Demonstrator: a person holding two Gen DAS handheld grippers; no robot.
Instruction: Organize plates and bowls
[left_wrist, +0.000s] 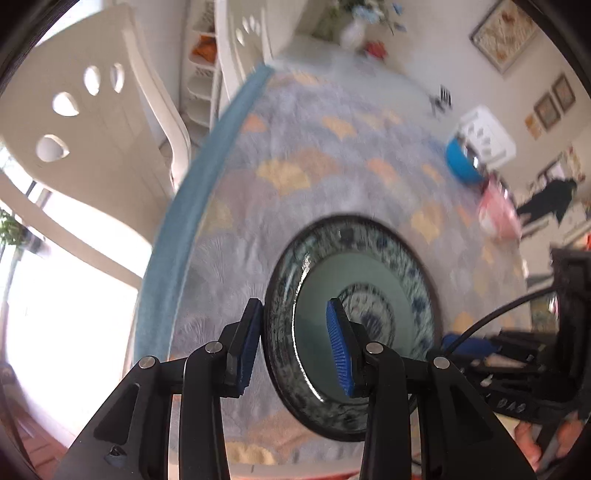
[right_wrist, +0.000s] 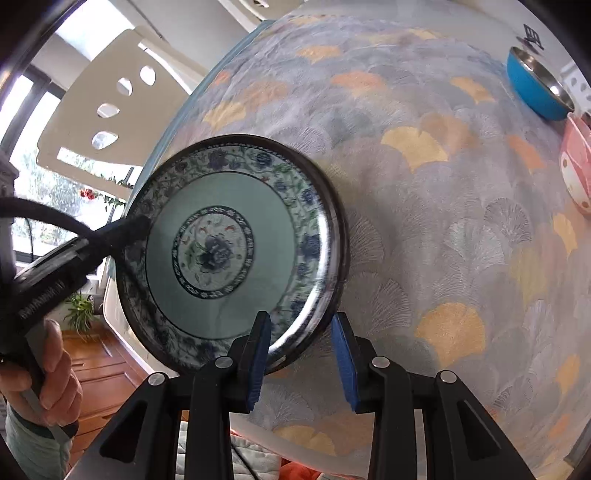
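Note:
A round blue-and-white patterned plate (left_wrist: 369, 295) (right_wrist: 229, 254) with a dark rim lies on the table's patterned cloth (right_wrist: 424, 206). My left gripper (left_wrist: 295, 347) is open, its two blue pads straddling the plate's near-left rim. My right gripper (right_wrist: 303, 358) is open, its pads straddling the plate's near-right rim. The left gripper's finger (right_wrist: 122, 232) shows over the plate's left edge in the right wrist view. A blue bowl (left_wrist: 461, 162) (right_wrist: 535, 88) and a pink bowl (left_wrist: 495, 214) (right_wrist: 576, 170) stand far to the right.
A white chair (left_wrist: 92, 140) (right_wrist: 110, 107) stands beyond the table's left edge (left_wrist: 192, 206). A white rack (left_wrist: 487, 136) stands behind the blue bowl. A flower vase (left_wrist: 354, 29) stands at the table's far end.

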